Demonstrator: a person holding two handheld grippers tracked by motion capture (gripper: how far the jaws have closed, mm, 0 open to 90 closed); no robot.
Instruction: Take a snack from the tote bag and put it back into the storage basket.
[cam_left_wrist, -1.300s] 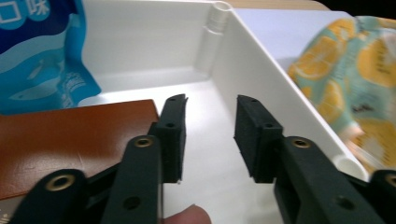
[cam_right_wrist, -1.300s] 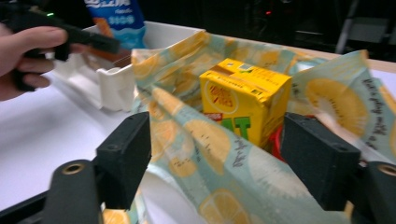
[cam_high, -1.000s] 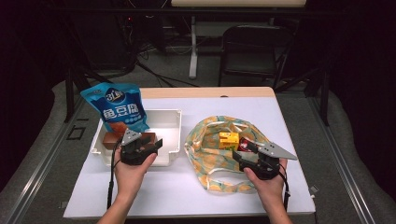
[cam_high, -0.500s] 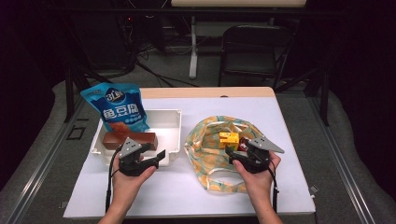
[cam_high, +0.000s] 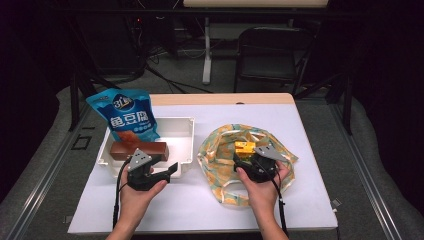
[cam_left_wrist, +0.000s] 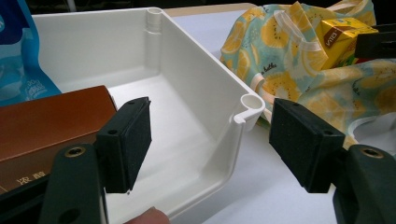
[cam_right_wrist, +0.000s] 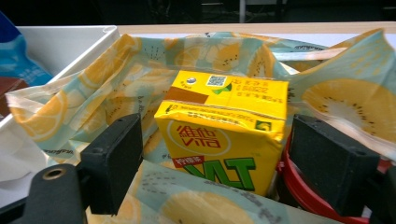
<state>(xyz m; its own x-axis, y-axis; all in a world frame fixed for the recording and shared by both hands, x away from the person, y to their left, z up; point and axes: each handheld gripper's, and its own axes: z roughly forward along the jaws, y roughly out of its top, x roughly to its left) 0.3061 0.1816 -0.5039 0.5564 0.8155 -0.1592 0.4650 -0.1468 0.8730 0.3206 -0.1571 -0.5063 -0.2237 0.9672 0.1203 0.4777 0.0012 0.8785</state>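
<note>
My left gripper (cam_high: 162, 164) (cam_left_wrist: 215, 140) is open at the front right corner of the white tray (cam_high: 175, 127) (cam_left_wrist: 196, 88). Its jaws have just been opening, and between them is just the tray's rim. A brown box (cam_high: 137, 148) (cam_left_wrist: 51, 116) lies in the tray beside the left jaw. My right gripper (cam_high: 246, 157) (cam_right_wrist: 217, 158) is open over the fruit-print cloth bag (cam_high: 220, 150) (cam_right_wrist: 93, 84). Its jaws have also just been opening. A yellow drink carton (cam_high: 244, 147) (cam_right_wrist: 224, 135) stands between them, and the pads do not press on it.
A blue snack bag (cam_high: 127, 115) (cam_left_wrist: 18, 60) leans at the tray's back left. Something red and round (cam_right_wrist: 299, 191) lies in the bag to the right of the carton. A white sheet (cam_high: 200, 200) covers the table, and a black chair (cam_high: 270, 50) stands beyond it.
The right gripper has moved left toward the carton with its jaws wider. The left jaws have opened, and the gripper has drawn back slightly from the brown box to the tray's front edge.
</note>
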